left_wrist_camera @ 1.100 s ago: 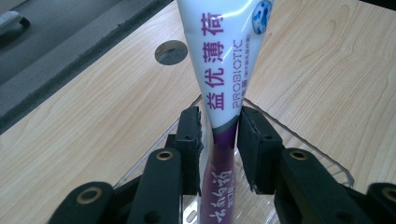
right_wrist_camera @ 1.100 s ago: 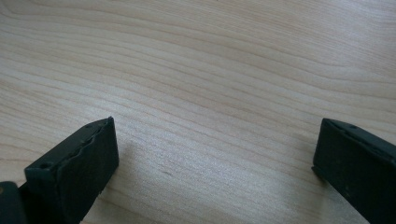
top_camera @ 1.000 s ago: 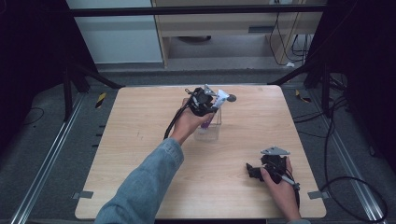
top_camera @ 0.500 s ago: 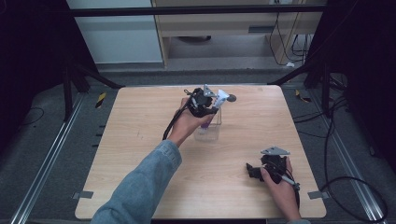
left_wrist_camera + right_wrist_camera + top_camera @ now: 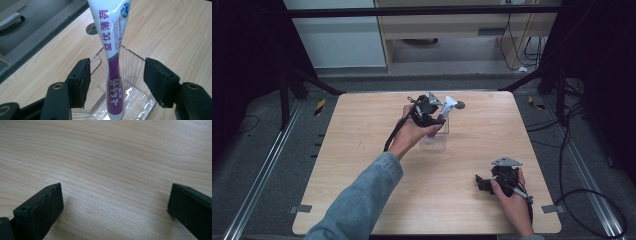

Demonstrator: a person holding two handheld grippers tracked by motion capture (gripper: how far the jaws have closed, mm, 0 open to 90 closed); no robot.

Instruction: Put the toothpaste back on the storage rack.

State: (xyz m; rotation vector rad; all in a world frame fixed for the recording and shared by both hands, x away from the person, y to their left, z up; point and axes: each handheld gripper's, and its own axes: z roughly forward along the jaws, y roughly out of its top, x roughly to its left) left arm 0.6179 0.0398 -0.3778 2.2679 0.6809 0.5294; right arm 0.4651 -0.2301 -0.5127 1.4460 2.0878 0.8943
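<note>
Now the white and purple toothpaste tube [image 5: 113, 67] stands in the clear plastic cup [image 5: 135, 100], and the left gripper [image 5: 116, 77] has let go, its jaws wide apart. That job looks done. The right gripper [image 5: 115, 202] rests open and empty, low over the wooden table [image 5: 362, 150].

toothpaste tube [image 5: 113, 50] top cut off (upper edge), small print illegible

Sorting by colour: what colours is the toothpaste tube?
White upper part, purple lower part; the toothpaste tube shows best in the left gripper view.

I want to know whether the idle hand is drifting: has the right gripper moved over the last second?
No. The right gripper sits at the same spot near the table's front right corner in the high view throughout, jaws open.
</note>
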